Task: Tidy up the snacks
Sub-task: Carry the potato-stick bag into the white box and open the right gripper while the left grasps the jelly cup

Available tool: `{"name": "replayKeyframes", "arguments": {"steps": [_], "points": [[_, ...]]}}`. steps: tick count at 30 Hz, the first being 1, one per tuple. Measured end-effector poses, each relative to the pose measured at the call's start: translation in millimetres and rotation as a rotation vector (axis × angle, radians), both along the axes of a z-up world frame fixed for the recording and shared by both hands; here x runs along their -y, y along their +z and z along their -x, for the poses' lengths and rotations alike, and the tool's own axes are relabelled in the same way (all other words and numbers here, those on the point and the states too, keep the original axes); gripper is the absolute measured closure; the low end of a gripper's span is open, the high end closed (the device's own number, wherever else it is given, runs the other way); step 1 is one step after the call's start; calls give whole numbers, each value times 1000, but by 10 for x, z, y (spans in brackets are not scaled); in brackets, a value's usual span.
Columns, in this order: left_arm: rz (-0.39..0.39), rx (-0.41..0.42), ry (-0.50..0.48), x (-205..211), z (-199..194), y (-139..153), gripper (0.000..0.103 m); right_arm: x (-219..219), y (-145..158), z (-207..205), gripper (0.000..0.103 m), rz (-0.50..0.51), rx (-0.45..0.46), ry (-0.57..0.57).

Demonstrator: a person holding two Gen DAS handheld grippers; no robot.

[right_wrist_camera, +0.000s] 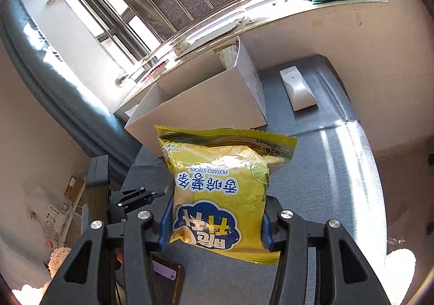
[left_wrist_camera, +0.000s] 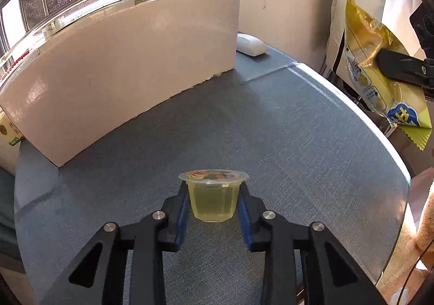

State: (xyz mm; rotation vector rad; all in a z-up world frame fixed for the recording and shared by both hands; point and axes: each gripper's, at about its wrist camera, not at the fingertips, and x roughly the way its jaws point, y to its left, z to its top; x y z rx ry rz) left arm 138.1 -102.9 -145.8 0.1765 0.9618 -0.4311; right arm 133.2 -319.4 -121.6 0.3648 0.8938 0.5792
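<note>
My left gripper (left_wrist_camera: 214,197) is shut on a small clear jelly cup (left_wrist_camera: 213,197) with yellow jelly and a printed lid, held just above the blue-grey table (left_wrist_camera: 271,128). My right gripper (right_wrist_camera: 217,219) is shut on a yellow bag of potato sticks (right_wrist_camera: 222,185), held in the air above the table. The same bag (left_wrist_camera: 379,71) and a right finger (left_wrist_camera: 398,66) show at the right edge of the left wrist view. A large open cardboard box (left_wrist_camera: 122,69) stands at the back left of the table; it also shows in the right wrist view (right_wrist_camera: 206,98), beyond the bag.
A white device (left_wrist_camera: 251,44) lies on the table right of the box, also in the right wrist view (right_wrist_camera: 297,88). A window with metal bars (right_wrist_camera: 190,1) and a sill is behind. A phone (right_wrist_camera: 168,275) lies under the right gripper. A cream chair (left_wrist_camera: 360,6) stands off the table's right edge.
</note>
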Motion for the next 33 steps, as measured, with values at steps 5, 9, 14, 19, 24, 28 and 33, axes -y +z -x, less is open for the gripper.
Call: {"name": "replayKeyframes", "arguments": {"steps": [5, 9, 14, 19, 24, 28, 33], "points": [[62, 60, 38, -231, 113, 247, 68, -34, -26, -13, 49, 4, 5, 13], [149, 159, 114, -568, 157, 674, 68, -147, 57, -84, 49, -10, 32, 39], [235, 274, 189, -957, -79, 1249, 68, -496, 369, -466, 49, 39, 113, 89], [273, 301, 243, -1166, -674, 1569, 68, -918, 630, -1158, 49, 111, 146, 101], [220, 267, 279, -1176, -1254, 1566, 68, -1214, 641, -1806, 49, 211, 116, 82], [198, 198, 344, -1204, -1579, 1415, 0, -1284, 594, -2102, 38, 243, 99, 67], [212, 242, 314, -1208, -1437, 1345, 0, -1171, 618, -2112, 0, 202, 113, -2]]}}
